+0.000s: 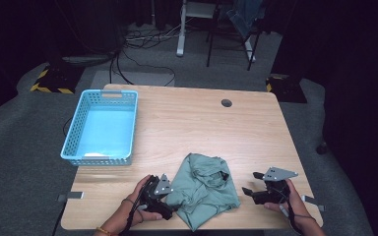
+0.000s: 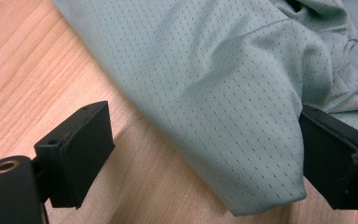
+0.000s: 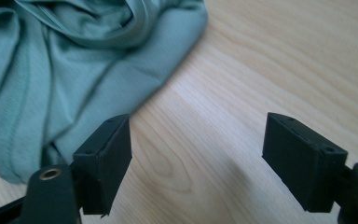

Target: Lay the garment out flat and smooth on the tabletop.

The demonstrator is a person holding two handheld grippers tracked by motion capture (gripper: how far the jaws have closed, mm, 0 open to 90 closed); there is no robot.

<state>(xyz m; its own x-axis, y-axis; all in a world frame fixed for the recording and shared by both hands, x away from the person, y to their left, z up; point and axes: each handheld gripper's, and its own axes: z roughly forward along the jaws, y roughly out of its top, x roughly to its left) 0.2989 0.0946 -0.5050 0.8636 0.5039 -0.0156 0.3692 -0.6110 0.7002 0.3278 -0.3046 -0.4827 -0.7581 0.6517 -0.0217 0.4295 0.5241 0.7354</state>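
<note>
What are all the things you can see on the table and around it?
Garment: one, grey-green, crumpled at the table's near edge between the grippers.
Basket: one, light blue, on the table's left side.
Table: one, light wood, with a round hole near its far edge.
Cables: several, dark, on the grey floor beyond the table.
Left gripper: one, black, jaws open around a fold of the garment.
Right gripper: one, black, jaws open over bare wood, right of the garment.
Hands: two, each holding a gripper.

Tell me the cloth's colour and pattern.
Sage green cloth with tiny dotted perforations, clearest in the left gripper view.
</note>
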